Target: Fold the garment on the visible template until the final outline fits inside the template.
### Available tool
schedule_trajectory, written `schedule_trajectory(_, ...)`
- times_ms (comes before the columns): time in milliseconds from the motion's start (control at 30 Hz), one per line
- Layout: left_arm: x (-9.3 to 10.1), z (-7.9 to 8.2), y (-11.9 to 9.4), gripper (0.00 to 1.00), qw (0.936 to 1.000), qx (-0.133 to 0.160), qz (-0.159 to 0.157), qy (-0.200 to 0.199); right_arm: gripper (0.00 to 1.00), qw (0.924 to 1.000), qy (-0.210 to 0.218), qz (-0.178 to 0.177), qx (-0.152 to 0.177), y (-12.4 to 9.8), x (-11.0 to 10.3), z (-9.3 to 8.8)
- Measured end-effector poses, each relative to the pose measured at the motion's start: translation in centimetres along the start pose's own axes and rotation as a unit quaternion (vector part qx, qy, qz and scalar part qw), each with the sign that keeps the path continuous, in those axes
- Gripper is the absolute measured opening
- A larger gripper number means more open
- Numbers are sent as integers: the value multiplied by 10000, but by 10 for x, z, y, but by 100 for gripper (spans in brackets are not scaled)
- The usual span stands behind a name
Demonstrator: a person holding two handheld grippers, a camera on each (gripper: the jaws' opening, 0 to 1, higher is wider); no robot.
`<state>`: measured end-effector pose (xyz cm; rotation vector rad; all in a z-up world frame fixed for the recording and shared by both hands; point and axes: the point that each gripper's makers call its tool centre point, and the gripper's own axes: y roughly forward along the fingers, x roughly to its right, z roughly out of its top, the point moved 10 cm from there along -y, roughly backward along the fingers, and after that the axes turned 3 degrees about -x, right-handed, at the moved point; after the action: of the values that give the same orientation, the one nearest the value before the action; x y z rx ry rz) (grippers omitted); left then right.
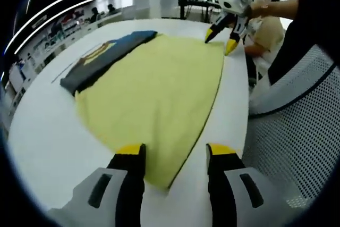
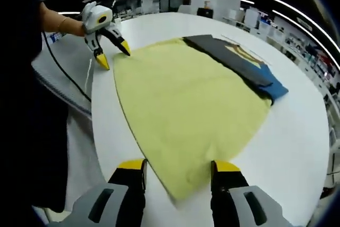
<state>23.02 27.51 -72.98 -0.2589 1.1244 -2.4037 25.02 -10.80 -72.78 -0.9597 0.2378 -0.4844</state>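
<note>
1. Yellow cloth (image 1: 159, 99) lies spread flat on the white worktop (image 1: 48, 147), one long edge running close to the worktop's near side; in the right gripper view the cloth (image 2: 186, 115) reaches from the far claw down to the near one.
2. Past the cloth's far side lies a dark grey and blue garment (image 1: 103, 57), touching or slightly overlapping the yellow edge; the right gripper view shows that garment (image 2: 239, 59) with a yellow print on it.
3. At the bottom of the left gripper view, the left claw (image 1: 175, 158) stands with jaws wide apart, one on either side of a cloth corner, gripping nothing.
4. At the bottom of the right gripper view, the right claw (image 2: 179, 173) is likewise spread, its jaws on either side of the opposite corner of the cloth, nothing held.
5. The left gripper view shows the right claw (image 1: 221, 42) at the far corner, yellow tips parted and pointing down at the cloth edge.
6. The right gripper view shows the left claw (image 2: 114, 57) at the far corner, tips apart beside the edge, held by a hand (image 2: 66, 25).
7. A white mesh chair back (image 1: 297, 126) stands beside the worktop.
</note>
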Motion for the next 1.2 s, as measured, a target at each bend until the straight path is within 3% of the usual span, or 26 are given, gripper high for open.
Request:
schedule_trajectory(233,-3,3,1,24,9999,-23,106,-99,32,9999,68,-102,48,1,3,2)
schedule_trajectory(467,-8,4,1,6,9996,-107,226,-152,13,9996,179,-194,68,4,9,5)
schedule_trajectory(767,-9,2,-2,1,9992,-182,254,-236,2,9993,293,-212,39,2,13,4)
schedule_trajectory(1200,-8,15,-20,1,9984,-62,368,-436,1,9975,501,-368,322,-17,10,11)
